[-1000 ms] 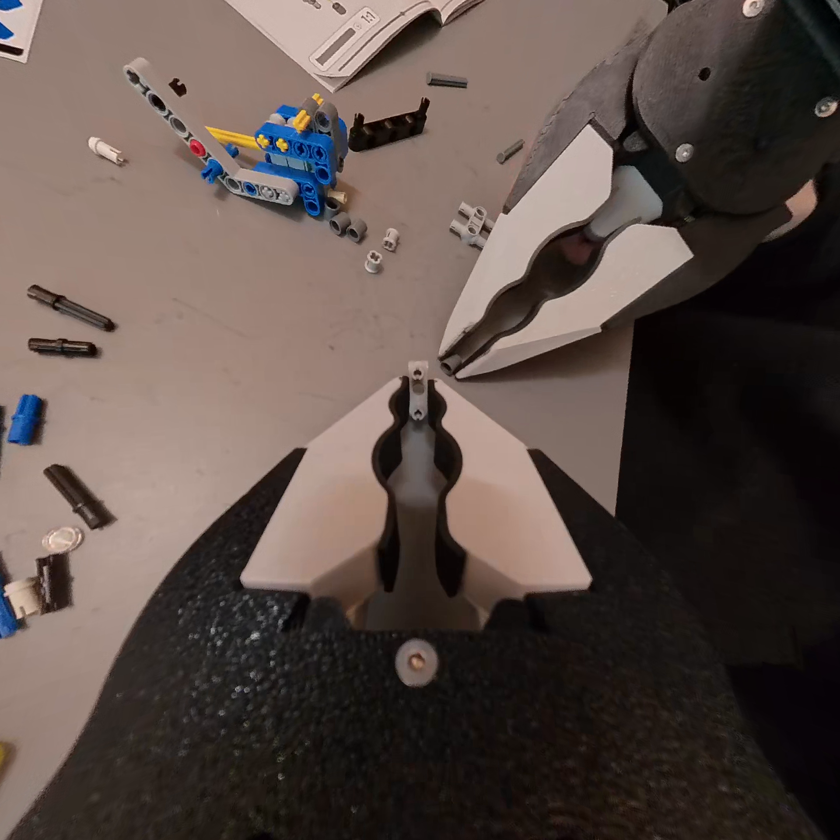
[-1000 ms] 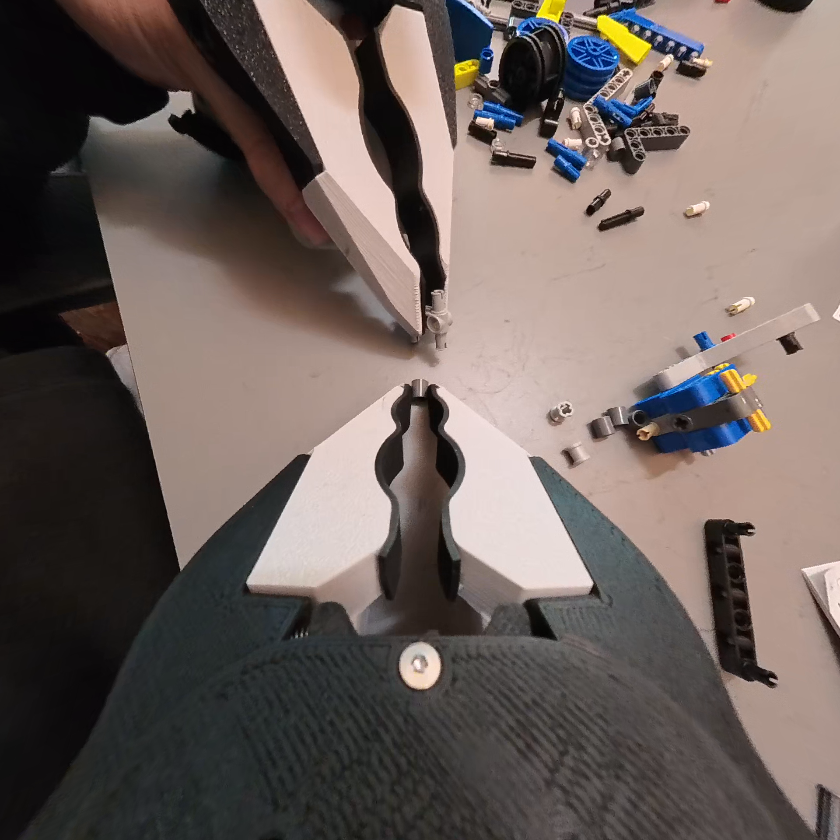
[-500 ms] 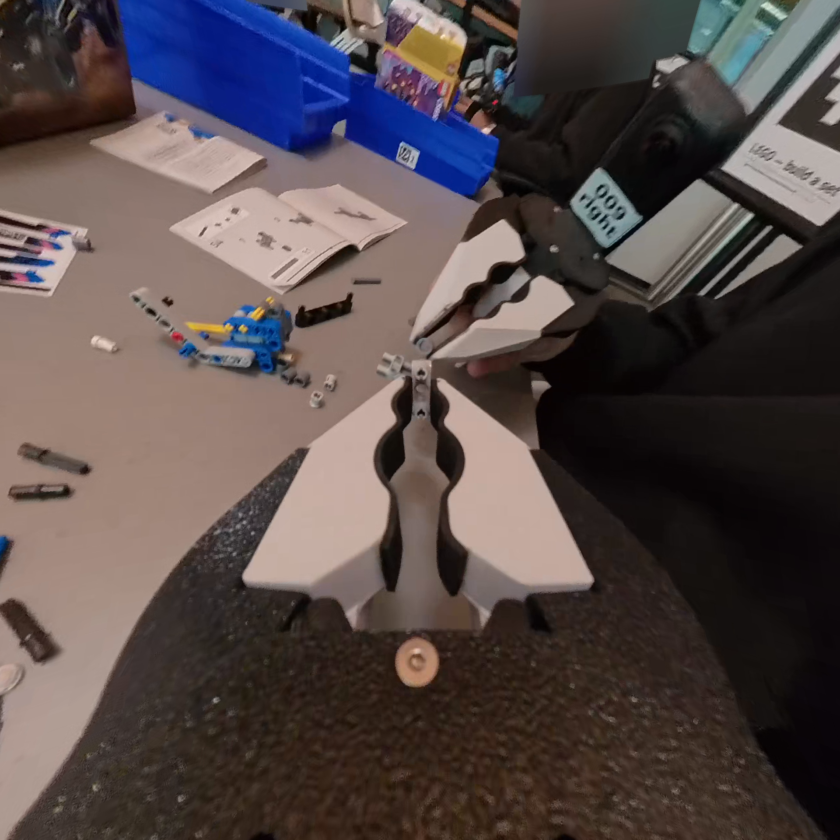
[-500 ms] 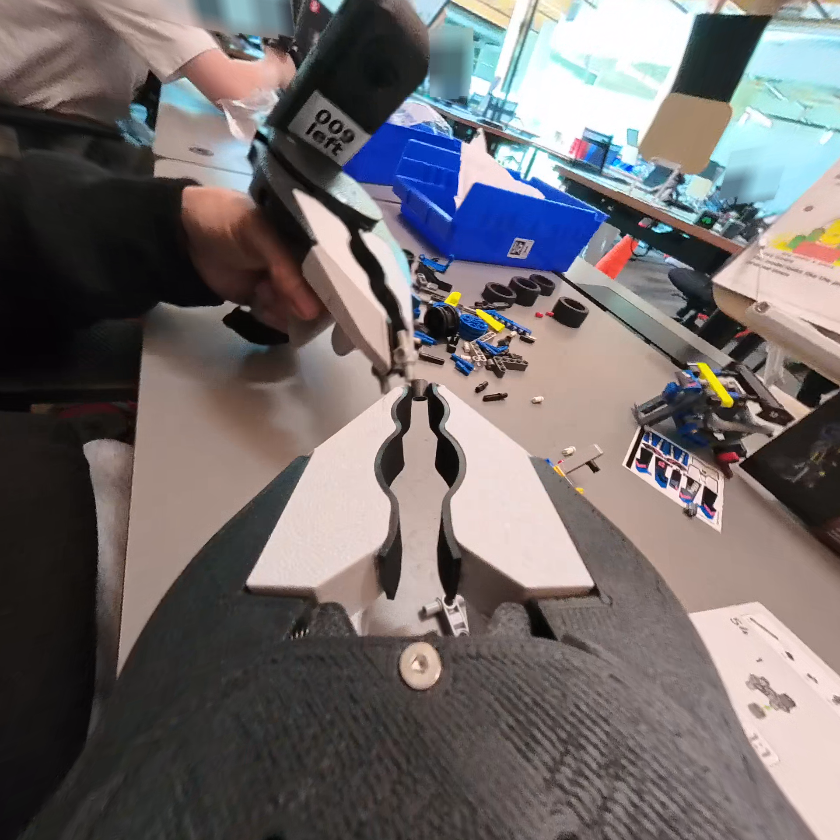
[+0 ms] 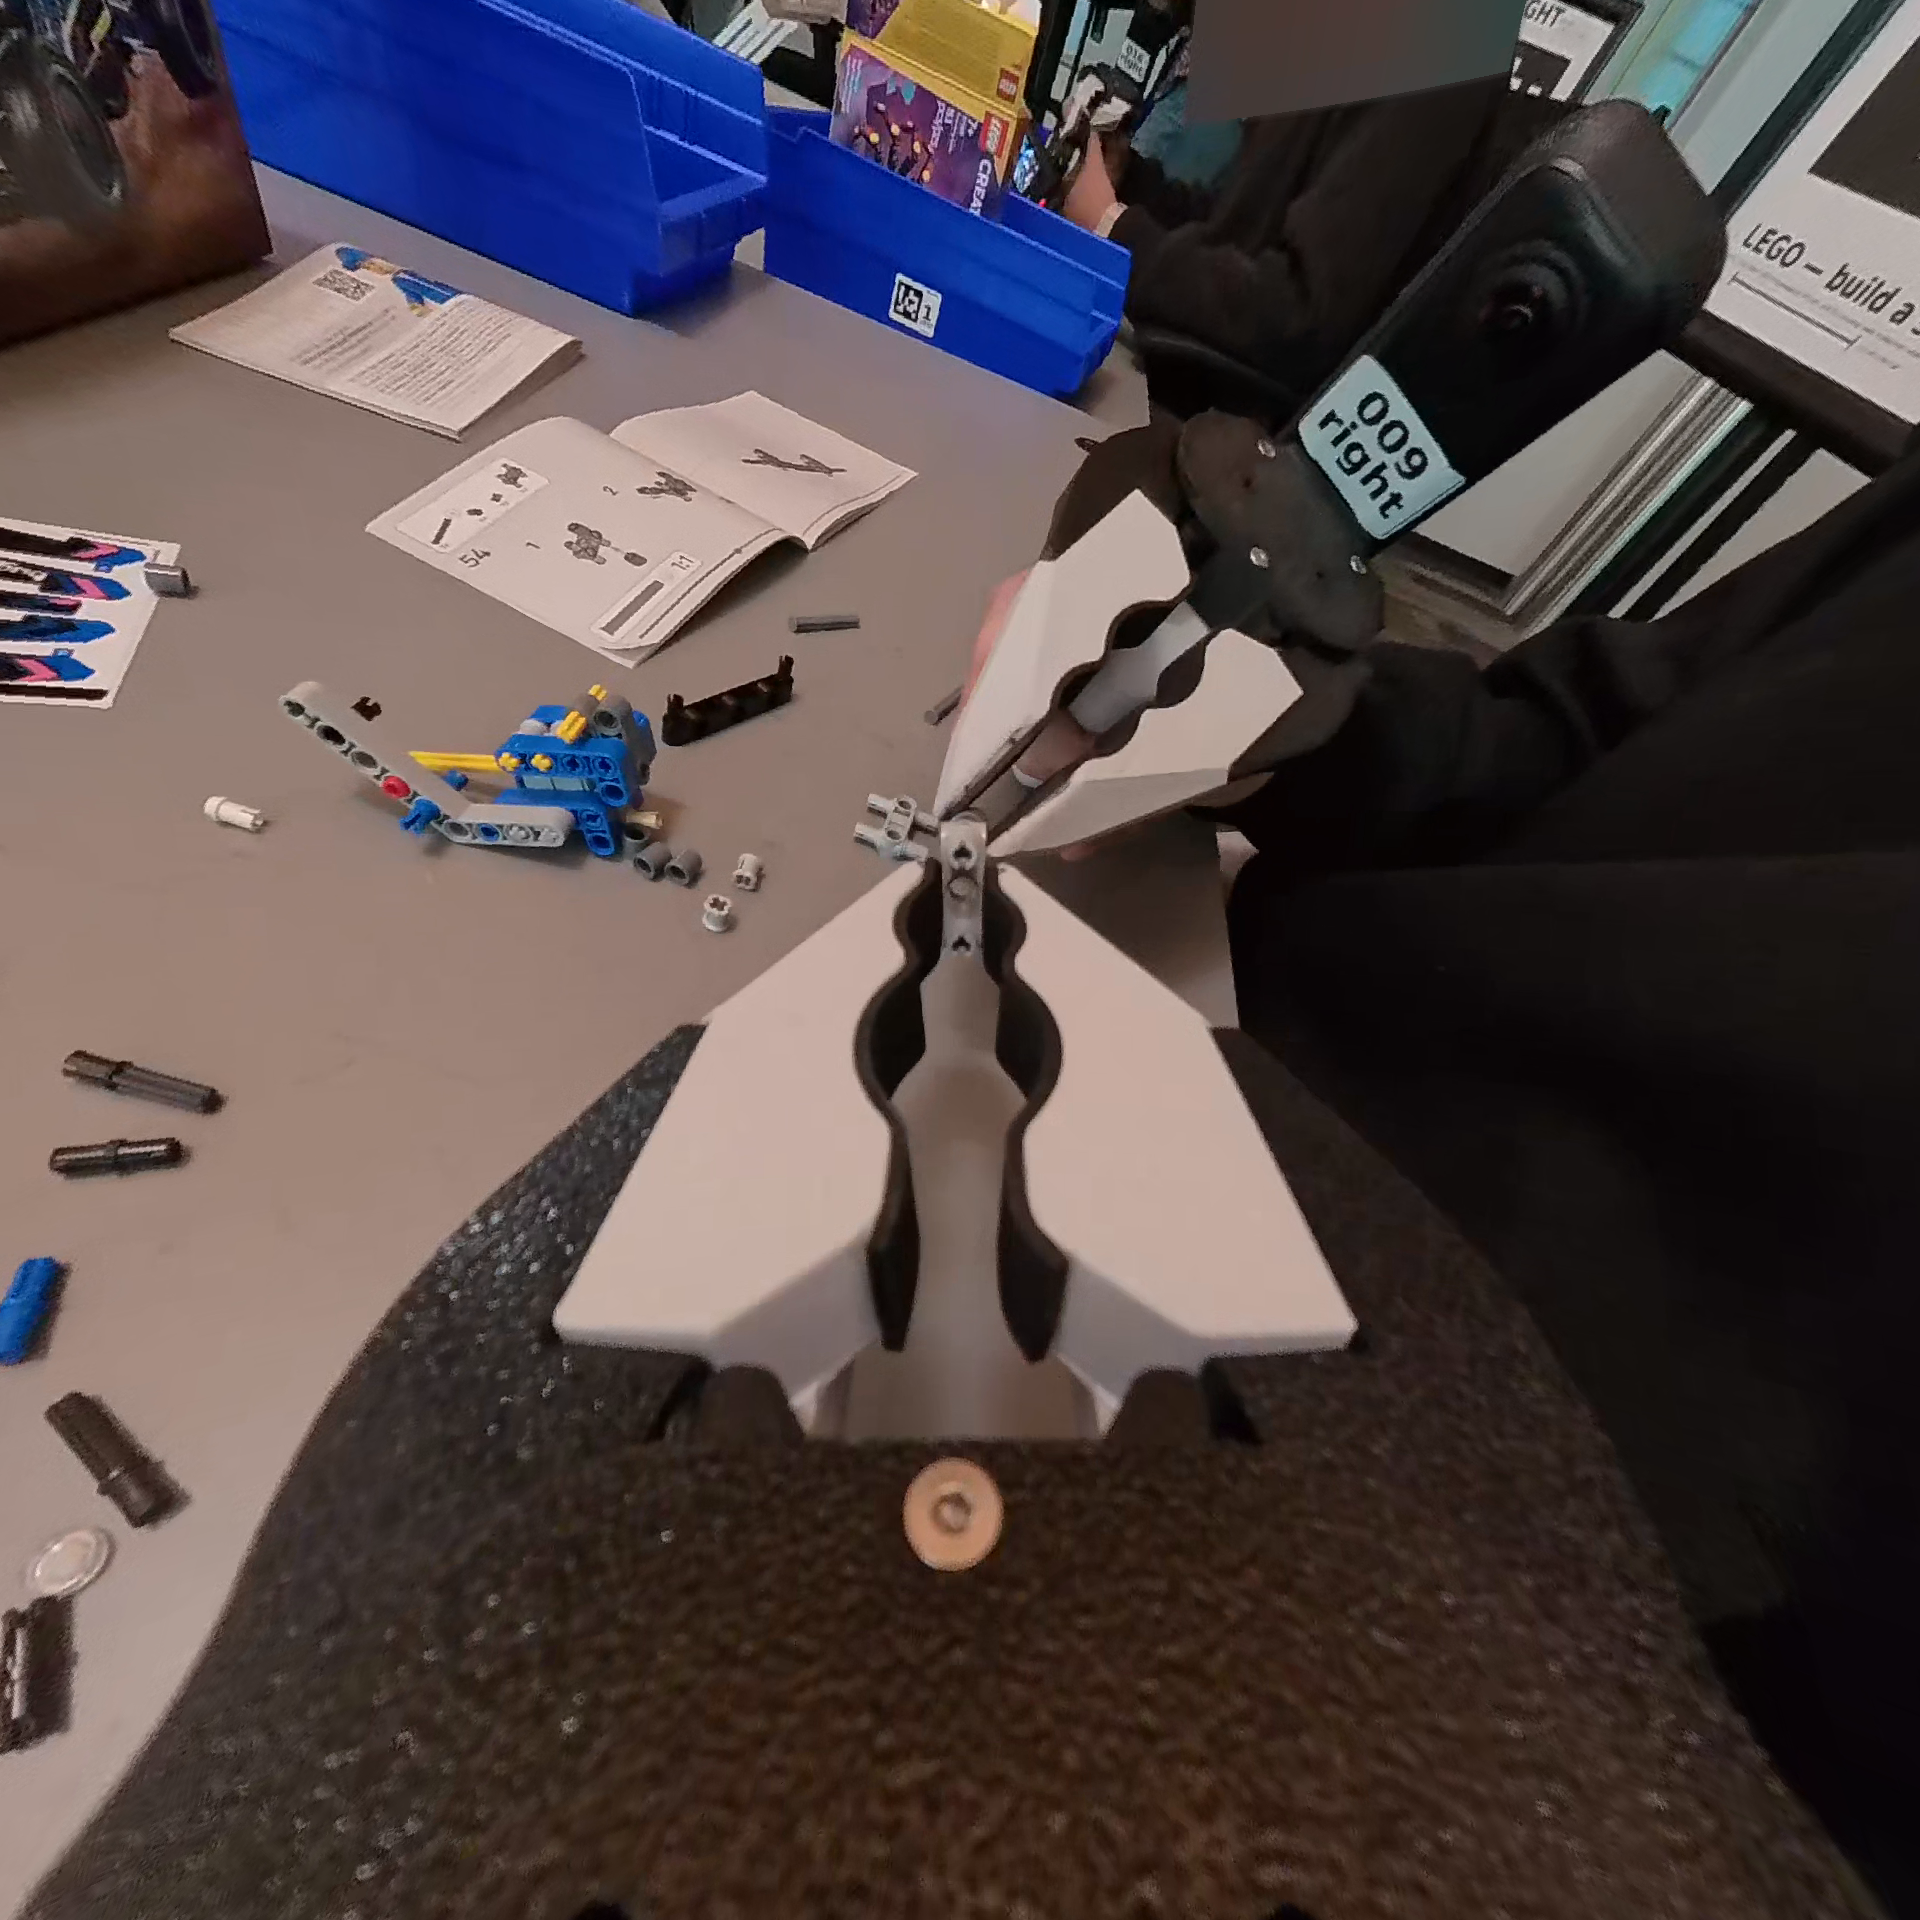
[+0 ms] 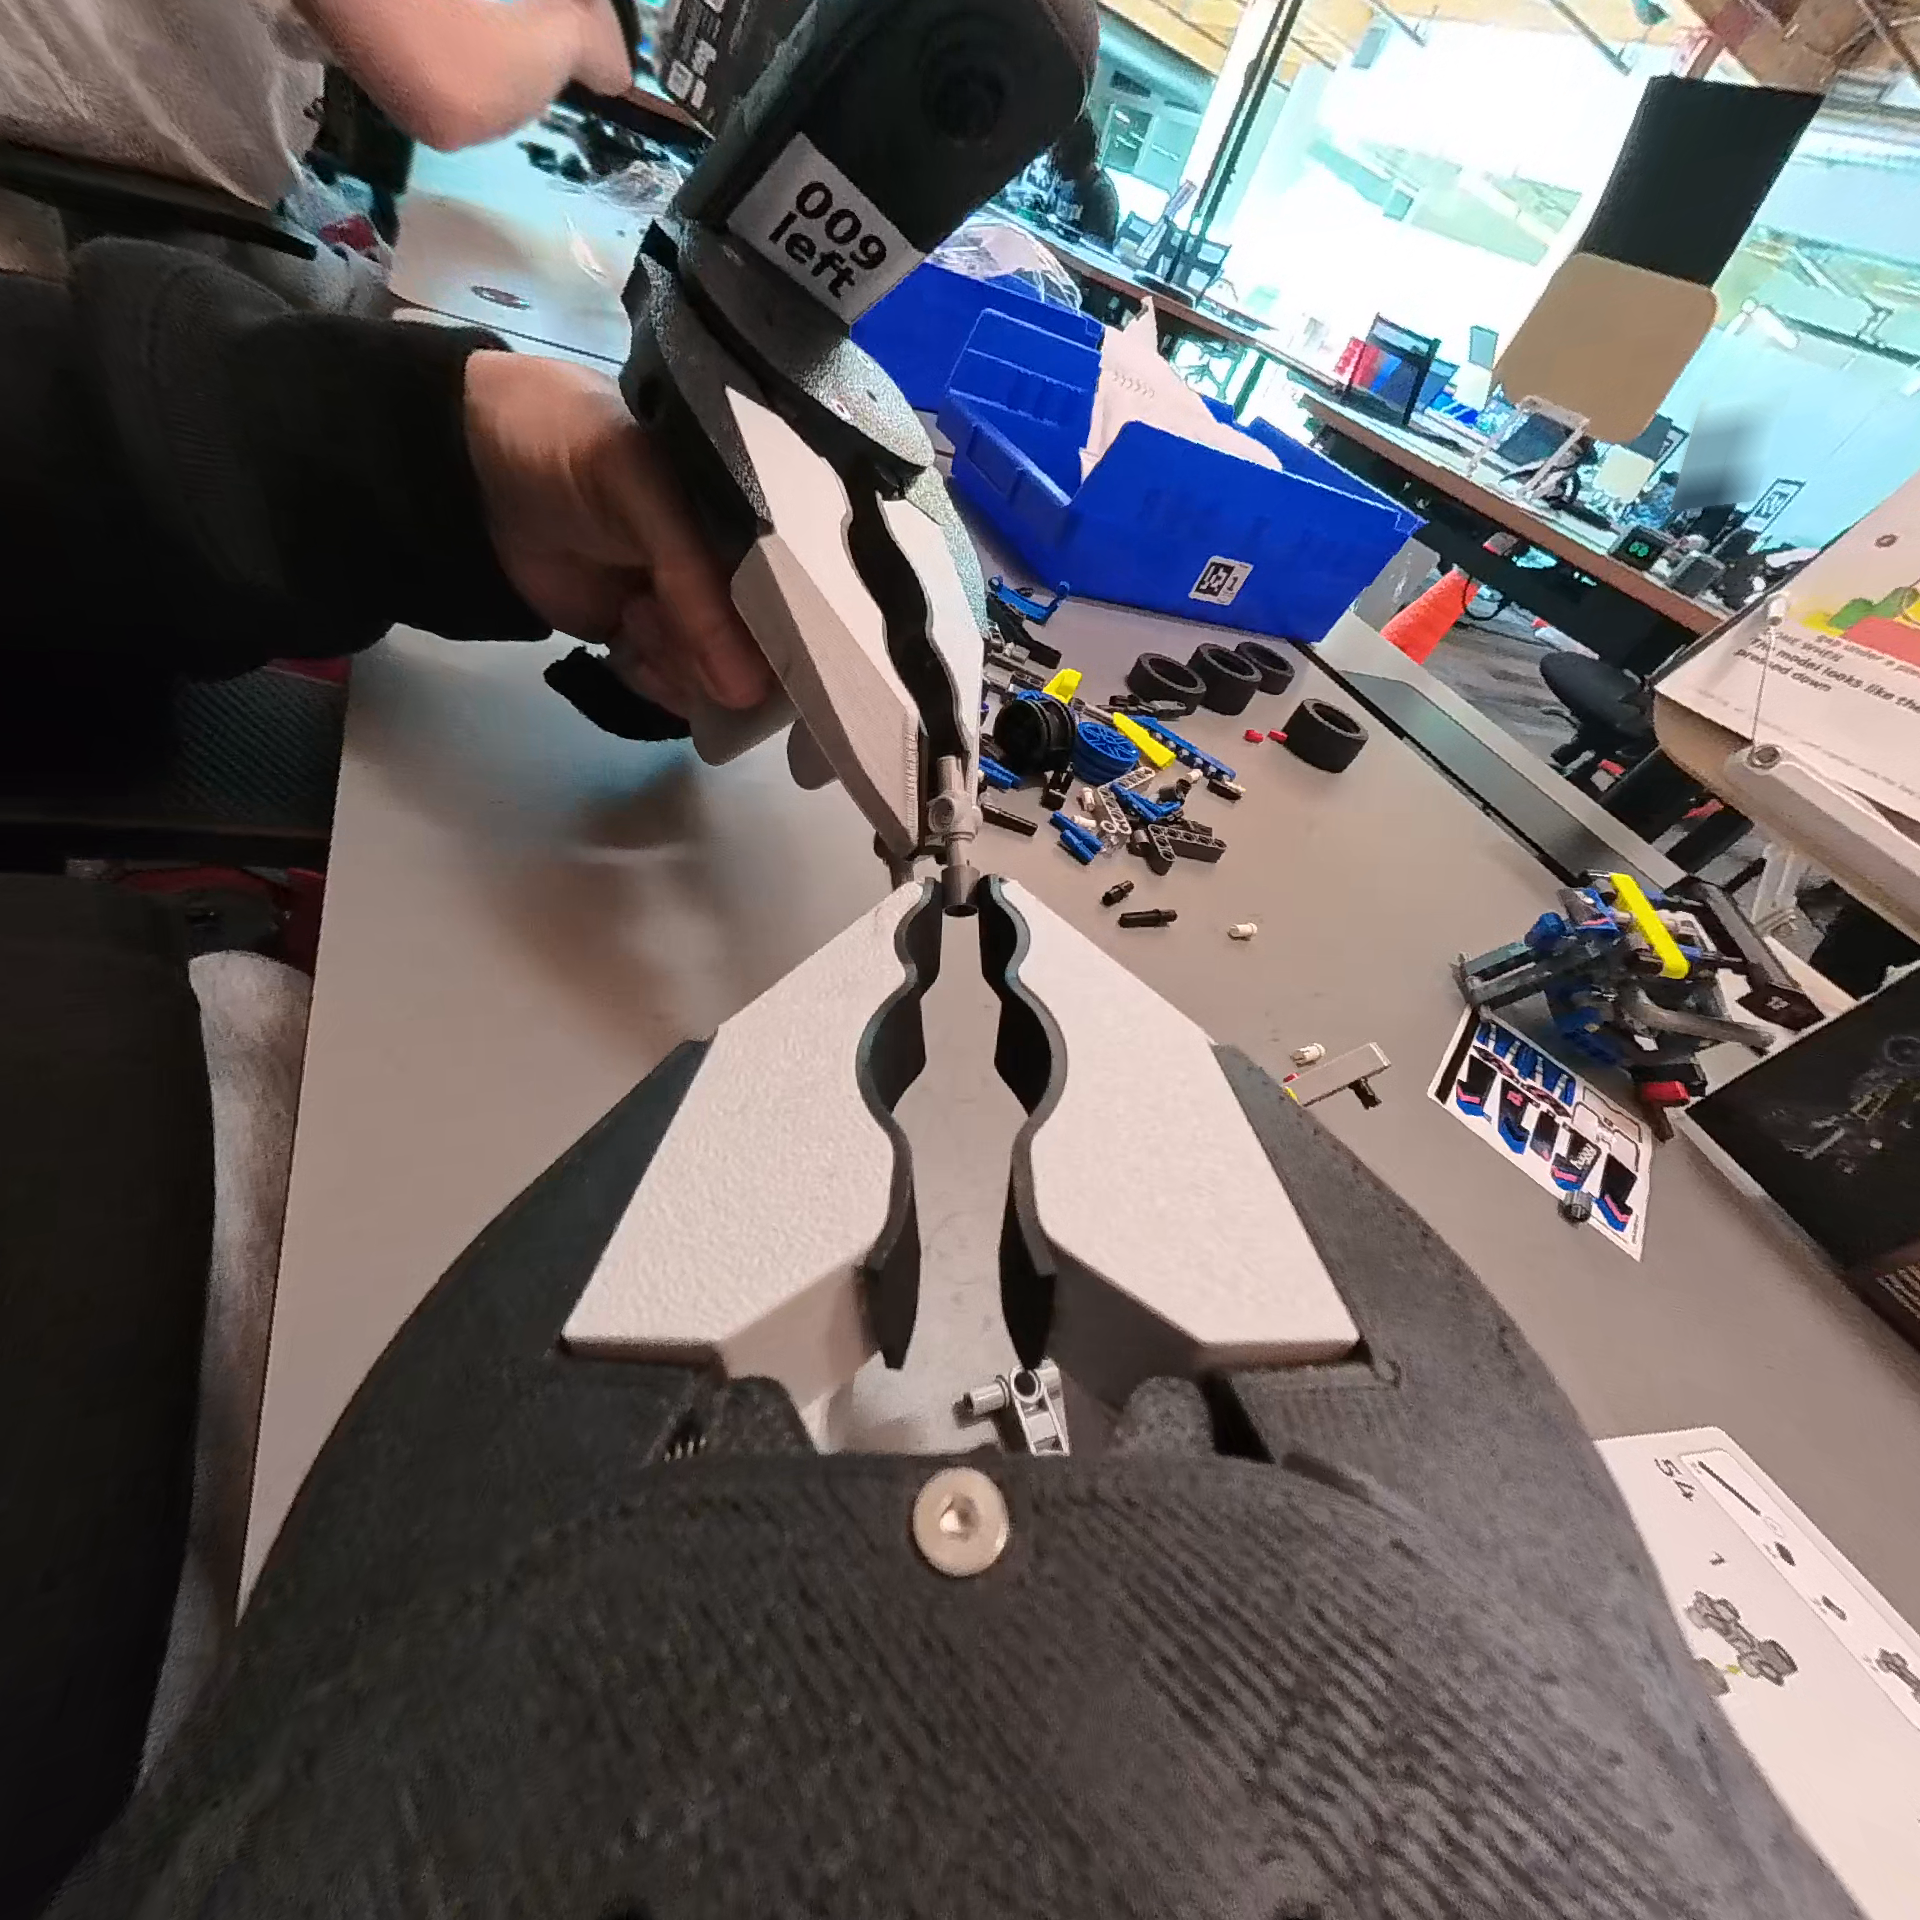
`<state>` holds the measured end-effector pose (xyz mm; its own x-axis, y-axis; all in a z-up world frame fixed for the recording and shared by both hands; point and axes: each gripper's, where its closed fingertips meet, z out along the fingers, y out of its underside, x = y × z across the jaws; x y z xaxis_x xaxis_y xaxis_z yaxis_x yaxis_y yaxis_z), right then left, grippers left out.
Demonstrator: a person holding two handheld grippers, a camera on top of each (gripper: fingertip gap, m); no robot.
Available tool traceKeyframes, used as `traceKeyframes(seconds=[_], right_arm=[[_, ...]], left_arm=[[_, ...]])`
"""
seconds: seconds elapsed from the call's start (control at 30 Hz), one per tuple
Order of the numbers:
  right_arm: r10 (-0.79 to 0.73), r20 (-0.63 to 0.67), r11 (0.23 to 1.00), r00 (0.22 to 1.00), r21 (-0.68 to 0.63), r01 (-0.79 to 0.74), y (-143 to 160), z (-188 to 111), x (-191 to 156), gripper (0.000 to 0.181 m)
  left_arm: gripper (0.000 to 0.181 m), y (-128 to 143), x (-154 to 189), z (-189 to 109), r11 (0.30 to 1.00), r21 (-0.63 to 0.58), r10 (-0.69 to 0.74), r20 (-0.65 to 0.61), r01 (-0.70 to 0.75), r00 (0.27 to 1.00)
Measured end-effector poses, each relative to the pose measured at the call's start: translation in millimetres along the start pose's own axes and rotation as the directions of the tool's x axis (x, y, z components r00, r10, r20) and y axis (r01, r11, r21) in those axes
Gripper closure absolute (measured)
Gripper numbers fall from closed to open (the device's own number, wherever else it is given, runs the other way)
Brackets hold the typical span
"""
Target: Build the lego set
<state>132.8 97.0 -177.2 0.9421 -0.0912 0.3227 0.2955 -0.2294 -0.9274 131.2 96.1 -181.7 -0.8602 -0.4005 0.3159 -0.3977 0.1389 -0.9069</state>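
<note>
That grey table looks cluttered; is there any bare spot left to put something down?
Yes: the table is bare between the blue assembly and the black pins, and along the near edge in the right wrist view. The loose-parts pile is crowded.

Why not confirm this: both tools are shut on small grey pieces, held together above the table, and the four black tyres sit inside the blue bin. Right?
Wrong on the tyres. The right wrist view shows the black tyres on the table, outside the blue bin. The rest stands.

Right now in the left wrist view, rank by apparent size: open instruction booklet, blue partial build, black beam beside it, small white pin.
1. open instruction booklet
2. blue partial build
3. black beam
4. small white pin

The booklet lies farther away, so its lead is safe.
</note>
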Motion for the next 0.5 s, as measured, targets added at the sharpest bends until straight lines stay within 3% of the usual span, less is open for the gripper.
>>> traceKeyframes(seconds=[0.23, 0.37, 0.5], right_arm=[[-0.085, 0.031, 0.994, 0.996, -0.061, 0.086, 10, 5, -7, 0.175], [-0.195, 0.062, 0.976, 0.979, -0.085, 0.2, 18, 6, -15, 0.175], [-0.18, 0.068, 0.982, 0.981, -0.05, 0.183, 13, 4, -13, 0.175]], left_arm=[[0.177, 13, -2, 0, 0.992, -0.12, 0.044, 0.031, -0.04, 0.999], [0.177, 24, 0, 1, 0.986, -0.168, -0.016, -0.017, 0.013, 1.0], [0.177, 22, 2, 3, 0.988, -0.099, -0.129, -0.087, 0.121, 0.988]])
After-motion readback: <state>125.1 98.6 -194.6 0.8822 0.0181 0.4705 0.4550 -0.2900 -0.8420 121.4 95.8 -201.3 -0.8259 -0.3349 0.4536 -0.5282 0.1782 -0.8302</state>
